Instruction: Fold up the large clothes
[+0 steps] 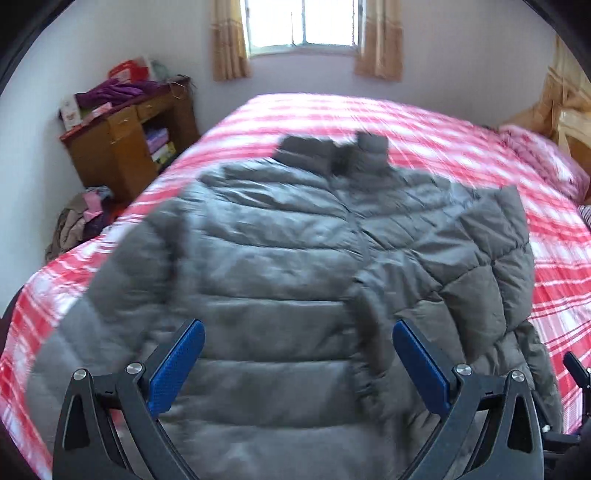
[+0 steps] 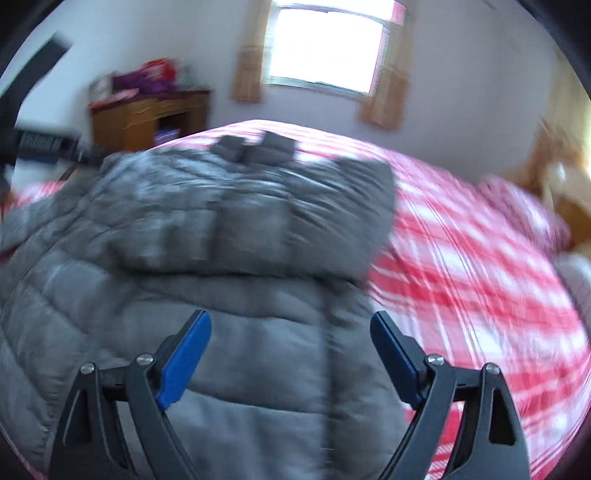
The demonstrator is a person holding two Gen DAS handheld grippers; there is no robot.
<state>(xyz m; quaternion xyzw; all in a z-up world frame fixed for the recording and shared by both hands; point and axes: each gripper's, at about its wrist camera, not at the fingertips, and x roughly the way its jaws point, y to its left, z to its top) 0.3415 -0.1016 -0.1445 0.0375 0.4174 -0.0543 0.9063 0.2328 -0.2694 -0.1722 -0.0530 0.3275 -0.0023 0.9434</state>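
both grippers were spread wide and held nothing: the left gripper [image 1: 298, 363] and the right gripper [image 2: 291, 352] each hovered above the hem end of the grey puffer jacket [image 1: 295, 266], with blue pads clear of the fabric as far as the blurred views showed. the jacket lay front up on the red plaid bed [image 1: 424, 122], collar [image 1: 332, 151] pointing toward the window [image 1: 303, 26], and one sleeve [image 1: 491, 251] appeared folded in across the jacket's body on the side nearer the pillow [image 1: 546, 158]. several risks followed from this state. the quilted shell looked slick and puffy, so a shallow pinch would probably have slipped off or caught only the top layer, leaving the back panel behind. trapped air would likely have made any fold spring open once released. the folded sleeve was loose and could have slid off the jacket if the hem was lifted unevenly. the jacket's hem sat close to the bed edge, so a pull toward the operator could have dragged it off. motion blur in both views suggested fast travel, which raised the chance of a misplaced grasp. the wooden cabinet [image 1: 125, 147] stood well apart from the jacket and posed no hazard.
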